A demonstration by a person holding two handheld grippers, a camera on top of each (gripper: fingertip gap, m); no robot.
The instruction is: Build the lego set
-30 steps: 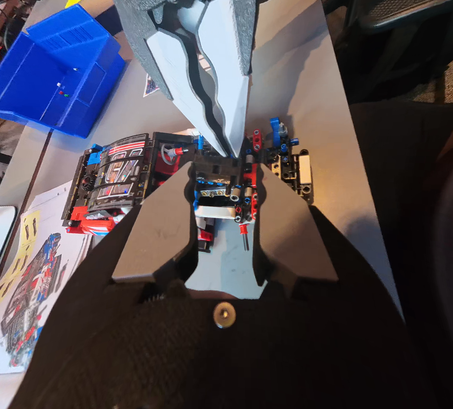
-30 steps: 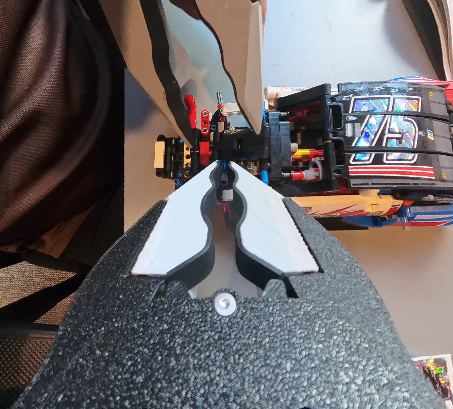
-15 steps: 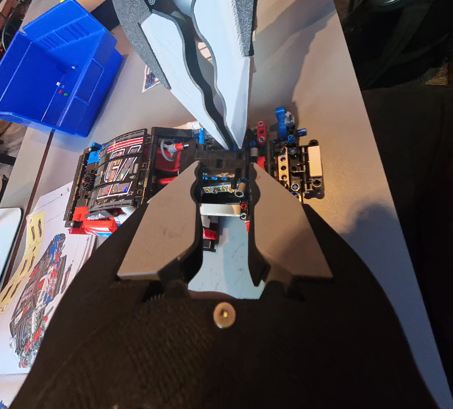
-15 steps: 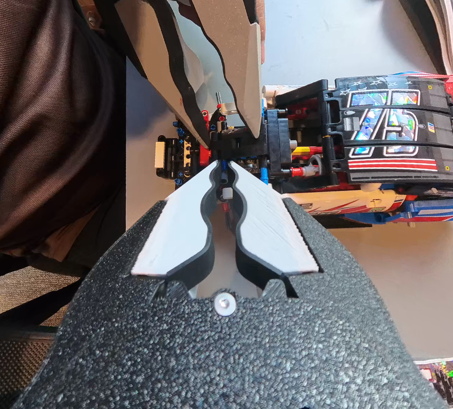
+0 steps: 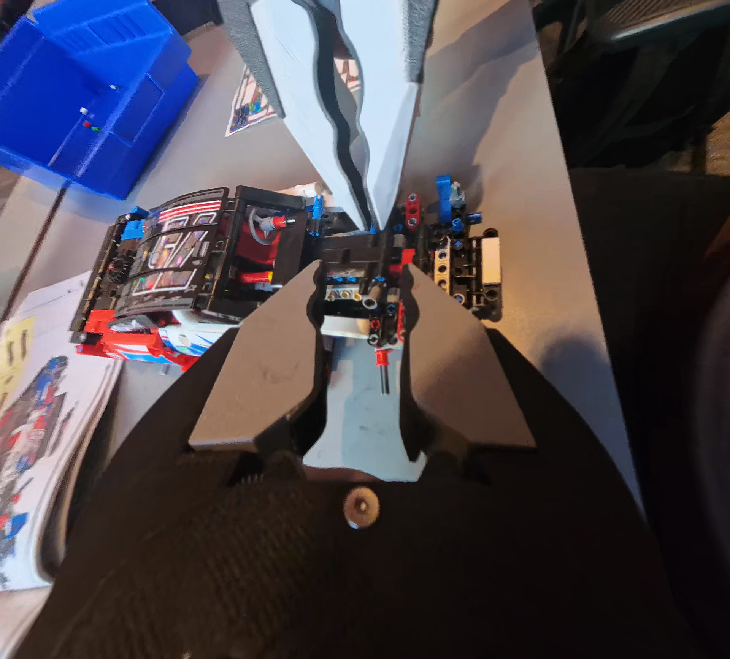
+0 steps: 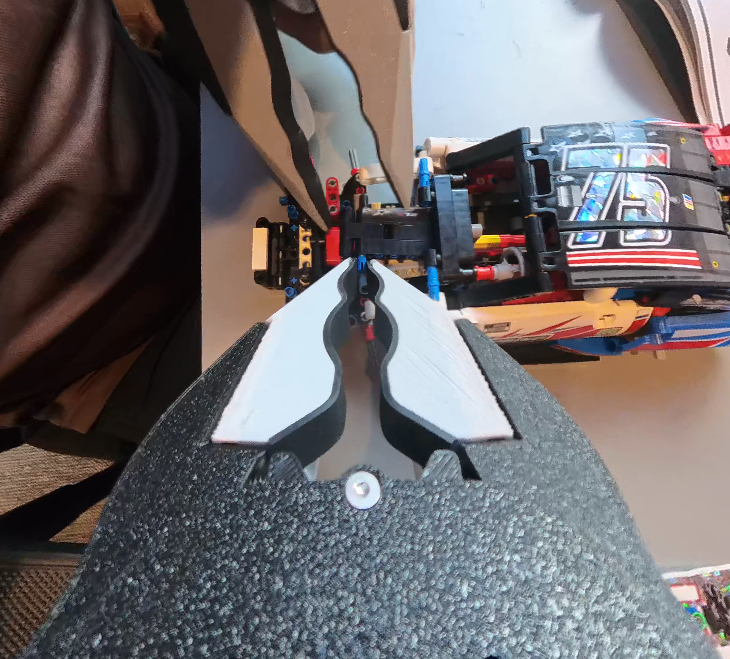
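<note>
A partly built lego race car (image 5: 166,257) with a black numbered roof lies on the grey table; it also shows in the right wrist view (image 6: 616,205). My left gripper (image 5: 361,273) has its dark fingers on either side of the car's black middle section (image 5: 351,249), clamping it from the near side. My right gripper (image 6: 360,265) comes in from the opposite side, its white fingers nearly closed on a small blue pin (image 6: 361,263) at the edge of that section. An axle with a red bush (image 5: 381,357) sticks out of the car between my left fingers.
A blue bin (image 5: 91,87) stands at the far left. An instruction booklet (image 5: 35,403) lies beside the car, and a sticker sheet (image 5: 249,107) lies behind it. The table edge (image 5: 572,284) runs close on the right, with a chair (image 5: 651,8) beyond. A person's dark clothing (image 6: 79,166) is beside it. Less than 4 cm separates the two grippers' tips.
Little has changed. Both grippers stay on the car's middle section. My left fingers have drawn slightly closer together on it, and the car has wobbled a little.
</note>
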